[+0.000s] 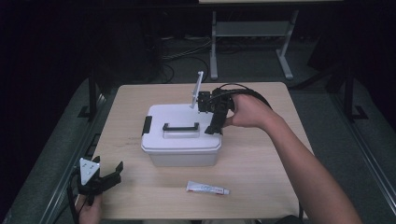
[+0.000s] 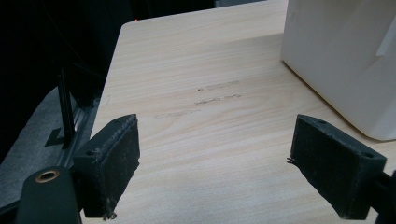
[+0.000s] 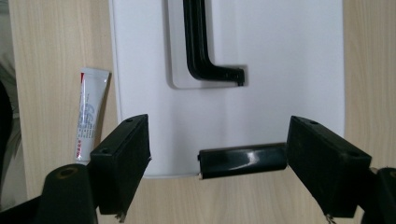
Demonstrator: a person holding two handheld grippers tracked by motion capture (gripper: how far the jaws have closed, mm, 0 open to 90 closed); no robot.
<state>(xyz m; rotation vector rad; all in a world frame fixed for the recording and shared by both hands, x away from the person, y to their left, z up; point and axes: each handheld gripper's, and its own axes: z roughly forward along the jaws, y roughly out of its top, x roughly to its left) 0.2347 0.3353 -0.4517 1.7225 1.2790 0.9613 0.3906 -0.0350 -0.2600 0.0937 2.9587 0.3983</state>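
1. Near the front edge of the wooden table (image 1: pixel 261 168), the left gripper (image 1: pixel 105 177) rests low at the left corner, its jaws wide apart with nothing between them.
2. Next, a little right of the middle, lies a small white tube (image 1: pixel 208 188) with red print. It looks soft and light, and it probably dents if it is squeezed hard.
3. At the middle of the table stands the white plastic box (image 1: pixel 181 135), with its lid on. Its walls are smooth and slightly glossy, its corners are rounded, and it seems stiff. I cannot tell how heavy it is, because the inside is hidden.
4. On the lid a black carry handle (image 1: pixel 180 126) lies flat in a shallow recess. This is a good place for lifting the box, I think.
5. At the short ends sit black latches (image 3: pixel 242 160), hard and shiny, so the pads may slip on them. A latch is the place to take hold for opening the lid.
6. Over the right end of the box hangs the right gripper (image 1: pixel 214 125). Its jaws are apart, on both sides of the right latch; one pad seems to touch the end of the latch, but it is not clamped.
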